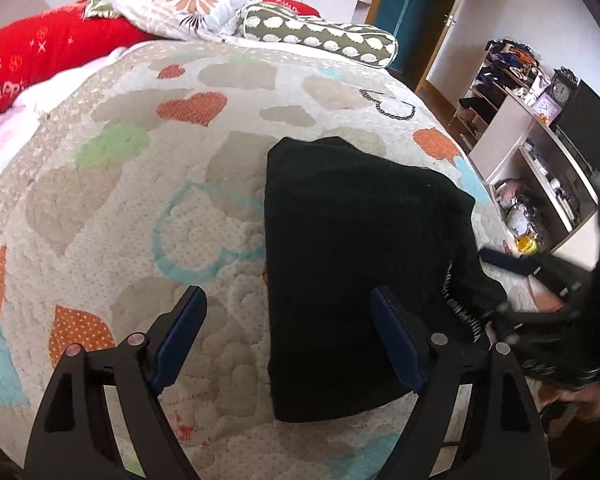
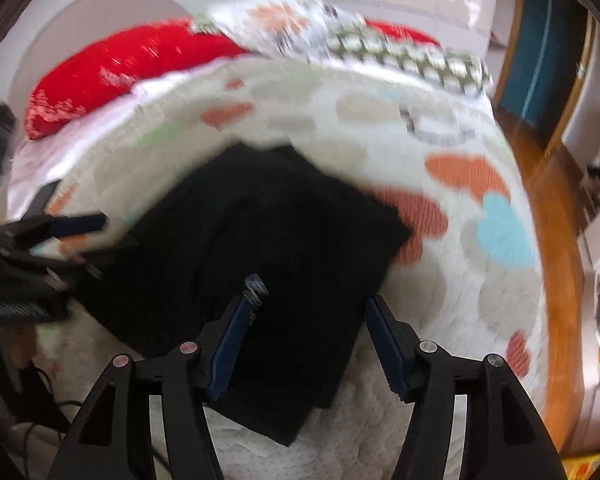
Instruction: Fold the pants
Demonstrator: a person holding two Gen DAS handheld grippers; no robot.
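Black pants (image 1: 352, 264) lie folded on a heart-patterned quilt (image 1: 140, 208). Left claw (image 1: 288, 312) gapes wide at their left edge; right claw (image 2: 306, 320) gapes above them, empty.

Heart-print quilt (image 1: 140, 184) as base. Red pillow (image 1: 48, 56), floral pillow (image 1: 180, 0), dotted bolster (image 1: 320, 36) at its far edge; shelf (image 1: 540, 152) beside it.

Both wrist cams close above bed (image 1: 100, 208), facing pillows (image 1: 172, 0); shared: pants (image 1: 340, 260).
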